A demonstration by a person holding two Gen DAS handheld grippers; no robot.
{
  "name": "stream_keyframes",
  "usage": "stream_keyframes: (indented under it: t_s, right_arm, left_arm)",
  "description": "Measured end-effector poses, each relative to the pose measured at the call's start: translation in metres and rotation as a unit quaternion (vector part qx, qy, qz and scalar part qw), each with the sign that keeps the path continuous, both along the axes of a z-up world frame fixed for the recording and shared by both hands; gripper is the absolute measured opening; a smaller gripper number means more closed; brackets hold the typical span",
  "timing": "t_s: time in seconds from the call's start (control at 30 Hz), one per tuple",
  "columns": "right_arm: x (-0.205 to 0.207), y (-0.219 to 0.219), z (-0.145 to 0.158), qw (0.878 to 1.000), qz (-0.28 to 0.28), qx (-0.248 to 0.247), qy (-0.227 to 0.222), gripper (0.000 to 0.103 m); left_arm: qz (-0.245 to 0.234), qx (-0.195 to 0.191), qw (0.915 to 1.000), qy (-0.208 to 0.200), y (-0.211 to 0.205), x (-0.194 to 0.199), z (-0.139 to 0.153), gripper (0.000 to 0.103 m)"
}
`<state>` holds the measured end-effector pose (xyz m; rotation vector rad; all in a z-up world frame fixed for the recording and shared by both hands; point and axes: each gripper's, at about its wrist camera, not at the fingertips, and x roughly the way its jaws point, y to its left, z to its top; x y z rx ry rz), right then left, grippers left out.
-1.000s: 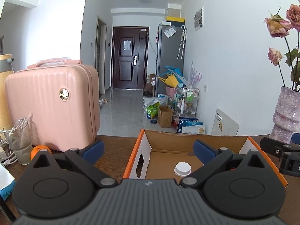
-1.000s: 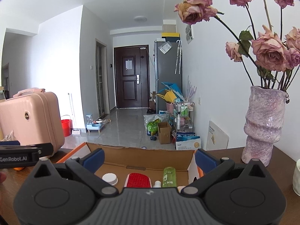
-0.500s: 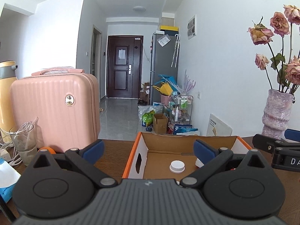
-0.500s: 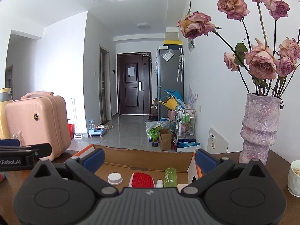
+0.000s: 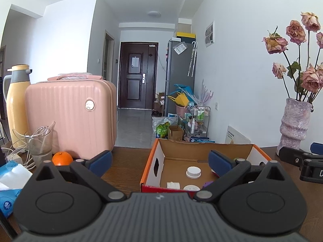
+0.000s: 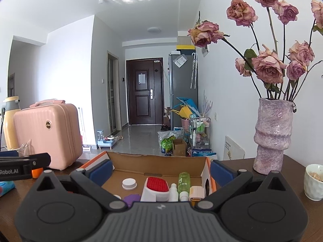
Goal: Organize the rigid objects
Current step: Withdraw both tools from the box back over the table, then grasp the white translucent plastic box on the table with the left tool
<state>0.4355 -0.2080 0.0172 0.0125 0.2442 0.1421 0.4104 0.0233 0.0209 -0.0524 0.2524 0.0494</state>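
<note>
— What's in the box (image 6: 157,162)?

— From my right camera: a white lid (image 6: 129,184) on the floor toward the left, a red brush (image 6: 157,187) in the middle, a green bottle (image 6: 184,182) lying just right of it, a small white bottle (image 6: 173,191) between them, and something purple (image 6: 132,198) near the front edge. The box sits on the table (image 6: 242,165), open at the top.

— And your grippers?

— My right gripper (image 6: 160,171) is spread wide and holds nothing; it hangs over the near side of the box. My left gripper (image 5: 159,159) is just as wide apart and empty too, its right finger over the box, its left finger over bare table. Through it I see the same lid (image 5: 193,172).

— Around the box?

— A pink case (image 5: 70,117) to the left, an orange (image 5: 62,158) and a glass (image 5: 39,147) in front of it, a flask (image 5: 17,104) behind. To the right a vase (image 6: 271,135) of roses and a cup (image 6: 314,181).
</note>
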Motion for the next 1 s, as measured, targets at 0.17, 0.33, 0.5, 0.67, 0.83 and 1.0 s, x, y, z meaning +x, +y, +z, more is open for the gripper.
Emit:
stream_keyframes:
  t_s: [0.17, 0.33, 0.5, 0.67, 0.83, 1.0]
  right_arm:
    - [-0.017, 0.000, -0.001, 1.000, 0.000, 0.002, 0.001, 0.103]
    - [-0.037, 0.000, -0.003, 1.000, -0.003, 0.003, -0.004, 0.103]
    - [-0.058, 0.002, -0.005, 1.000, -0.005, 0.004, -0.009, 0.103]
    - [-0.081, 0.001, -0.008, 1.000, -0.006, 0.010, -0.012, 0.103]
    - [-0.101, 0.001, -0.015, 1.000, -0.006, 0.013, -0.007, 0.103]
    - [-0.118, 0.001, -0.025, 1.000, -0.004, 0.013, 0.004, 0.103]
  left_arm:
    - [0.000, 0.001, 1.0000, -0.001, 0.001, -0.019, -0.002, 0.103]
    - [-0.001, 0.001, 1.0000, -0.004, 0.002, -0.041, -0.004, 0.103]
    - [-0.003, 0.005, 0.9999, -0.012, 0.000, -0.065, -0.007, 0.103]
    - [-0.004, 0.008, 0.9998, -0.019, 0.000, -0.088, -0.010, 0.103]
    - [-0.008, 0.002, 0.9992, -0.039, 0.003, -0.112, -0.013, 0.103]
    - [-0.018, -0.005, 0.9988, -0.046, 0.007, -0.132, -0.020, 0.103]
